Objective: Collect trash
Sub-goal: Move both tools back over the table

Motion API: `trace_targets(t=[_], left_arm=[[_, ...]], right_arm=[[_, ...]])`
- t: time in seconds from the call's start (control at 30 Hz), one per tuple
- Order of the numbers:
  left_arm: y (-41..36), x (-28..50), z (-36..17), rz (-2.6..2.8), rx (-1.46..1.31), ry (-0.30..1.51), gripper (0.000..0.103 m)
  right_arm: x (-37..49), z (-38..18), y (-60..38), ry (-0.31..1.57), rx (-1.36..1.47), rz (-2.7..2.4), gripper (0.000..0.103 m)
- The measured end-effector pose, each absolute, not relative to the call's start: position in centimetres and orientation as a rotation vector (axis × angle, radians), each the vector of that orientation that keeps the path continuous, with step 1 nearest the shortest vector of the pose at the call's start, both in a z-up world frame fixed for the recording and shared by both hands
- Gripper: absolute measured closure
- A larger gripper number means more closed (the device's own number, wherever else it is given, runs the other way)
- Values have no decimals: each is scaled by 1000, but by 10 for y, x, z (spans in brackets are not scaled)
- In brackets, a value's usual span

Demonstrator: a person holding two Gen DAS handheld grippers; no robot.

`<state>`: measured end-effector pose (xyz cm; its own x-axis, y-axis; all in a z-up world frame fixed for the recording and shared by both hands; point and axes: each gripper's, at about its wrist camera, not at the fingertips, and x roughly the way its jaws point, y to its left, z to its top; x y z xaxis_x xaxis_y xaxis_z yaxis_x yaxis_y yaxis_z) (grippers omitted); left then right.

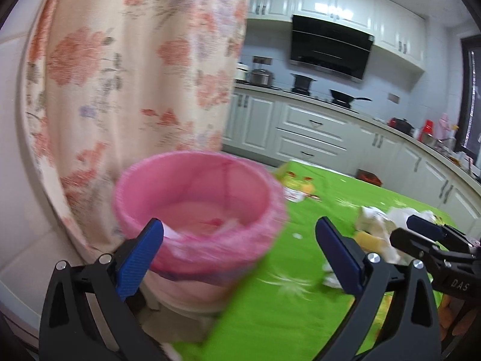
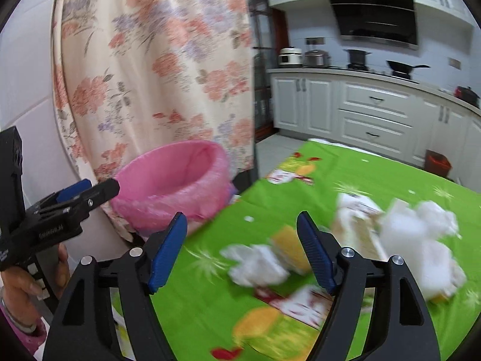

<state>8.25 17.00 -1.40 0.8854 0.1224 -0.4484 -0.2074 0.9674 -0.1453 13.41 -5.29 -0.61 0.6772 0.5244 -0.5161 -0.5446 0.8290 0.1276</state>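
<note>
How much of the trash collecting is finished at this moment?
Partly done: some scraps already lie in the pink-lined bin. Nothing is in hand: the left hand-held gripper and right hand-held gripper are open and empty. Left: crumpled white paper and wrappers on the green tablecloth.

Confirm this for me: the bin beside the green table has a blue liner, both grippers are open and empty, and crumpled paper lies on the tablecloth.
One thing is wrong: the bin has a pink liner, not blue, as the left wrist view shows. The rest stands: the left gripper and right gripper are open and empty, and crumpled paper lies on the green tablecloth.
</note>
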Motion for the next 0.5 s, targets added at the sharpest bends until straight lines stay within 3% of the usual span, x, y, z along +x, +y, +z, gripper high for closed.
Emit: trace_targets(t=[0.5], left_arm=[[40, 98, -63, -11, -111, 557, 5]], right_arm=[[113, -42, -192, 582, 21, 342, 31]])
